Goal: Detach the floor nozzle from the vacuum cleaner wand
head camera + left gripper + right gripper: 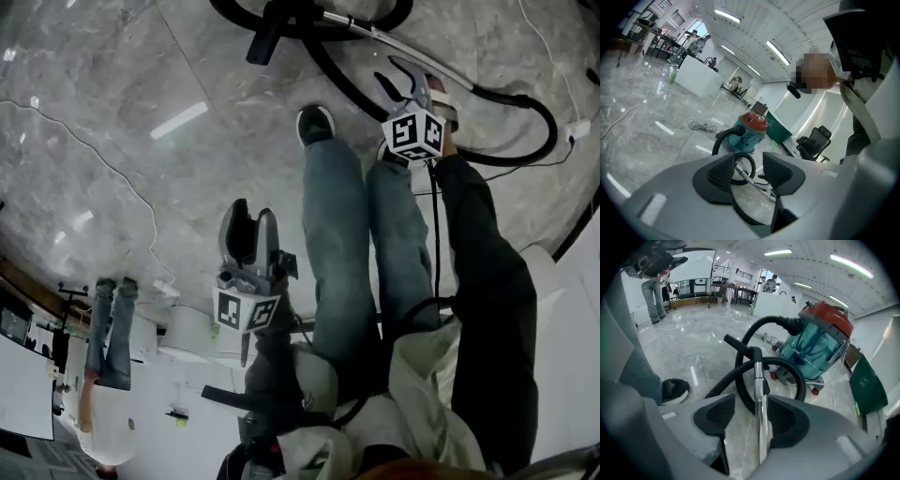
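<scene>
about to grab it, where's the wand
Centre of the right gripper view: the wand runs between the right gripper's open jaws, black hose looped behind.

Head view looks steeply down on floor (141, 112), wand (361, 28) at 12 o'clock. Both gripper views look low and close, sharing vacuum (815, 343) and hose (787, 364).

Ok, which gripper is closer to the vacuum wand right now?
The right gripper: the chrome wand runs large through the gap between its open jaws. The left gripper hangs back beside the person's jeans, well short of it.
</scene>
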The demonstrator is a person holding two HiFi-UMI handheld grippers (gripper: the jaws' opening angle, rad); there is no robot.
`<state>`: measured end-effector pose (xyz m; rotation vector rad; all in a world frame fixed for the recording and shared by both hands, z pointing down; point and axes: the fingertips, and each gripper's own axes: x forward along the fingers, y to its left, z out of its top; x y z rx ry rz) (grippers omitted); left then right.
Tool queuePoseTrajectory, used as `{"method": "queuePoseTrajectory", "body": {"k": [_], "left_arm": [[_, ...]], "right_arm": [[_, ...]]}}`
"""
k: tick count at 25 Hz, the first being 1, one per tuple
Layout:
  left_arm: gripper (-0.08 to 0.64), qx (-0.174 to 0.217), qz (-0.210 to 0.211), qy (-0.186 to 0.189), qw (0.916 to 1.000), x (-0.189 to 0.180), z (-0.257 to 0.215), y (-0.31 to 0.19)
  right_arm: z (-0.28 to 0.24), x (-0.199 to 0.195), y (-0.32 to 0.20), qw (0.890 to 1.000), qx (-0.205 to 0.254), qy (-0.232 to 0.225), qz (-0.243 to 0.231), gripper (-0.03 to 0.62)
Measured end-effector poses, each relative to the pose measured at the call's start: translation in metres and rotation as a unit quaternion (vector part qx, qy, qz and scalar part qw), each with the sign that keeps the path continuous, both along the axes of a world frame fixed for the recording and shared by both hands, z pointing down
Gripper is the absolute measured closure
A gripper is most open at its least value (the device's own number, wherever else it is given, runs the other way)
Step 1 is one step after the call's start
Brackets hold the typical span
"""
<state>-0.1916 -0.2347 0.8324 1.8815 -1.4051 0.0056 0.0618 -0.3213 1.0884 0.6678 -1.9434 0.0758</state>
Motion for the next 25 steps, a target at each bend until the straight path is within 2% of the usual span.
{"method": "queuePoseTrajectory", "body": {"k": [1,2,6,9,11,13,15,16,20,22,25], "left_arm": [[0.37,-0.008,0.004,-0.005,0.9999,-0.002,0.019,-0.004],[0.33,-0.016,0.006,-0.006,0.9998,-0.004,0.036,-0.008],[0.313,-0.024,0.017,0.004,0.9996,-0.004,0.086,-0.023],[0.31,-0.027,0.019,0.014,0.9994,0.003,0.104,-0.026],[0.31,-0.033,0.024,0.024,0.9989,0.01,0.11,-0.024],[0.31,-0.039,0.028,0.034,0.9983,0.014,0.115,-0.021],[0.31,-0.045,0.032,0.043,0.9976,0.015,0.118,-0.017],[0.31,-0.049,0.033,0.048,0.9971,0.016,0.118,-0.014],[0.31,-0.059,0.039,0.081,0.9942,0.027,0.103,-0.006],[0.308,-0.062,0.049,0.102,0.9916,0.04,0.086,-0.004],[0.25,-0.057,0.051,0.149,0.9859,0.068,0.051,-0.009]], "right_arm": [[0.017,0.002,-0.008,1.0,0.006,0.008,-0.001,0.365],[0.031,0.004,-0.016,1.0,0.013,0.016,-0.002,0.349],[0.083,0.009,-0.043,0.998,0.009,0.048,-0.025,0.345],[0.124,0.009,-0.052,0.993,0.001,0.099,-0.07,0.345],[0.141,0.014,-0.056,0.989,0.007,0.123,-0.08,0.36],[0.148,0.015,-0.06,0.992,-0.003,0.107,-0.062,0.42],[0.149,0.013,-0.064,0.997,-0.018,0.067,-0.029,0.479],[0.149,0.012,-0.065,0.998,-0.024,0.056,-0.021,0.488],[0.119,0.008,-0.059,0.998,-0.036,0.05,-0.025,0.489],[0.075,-0.002,-0.052,0.999,-0.018,0.035,-0.031,0.492],[-0.009,-0.022,-0.034,0.998,0.014,0.022,-0.052,0.499]]}}
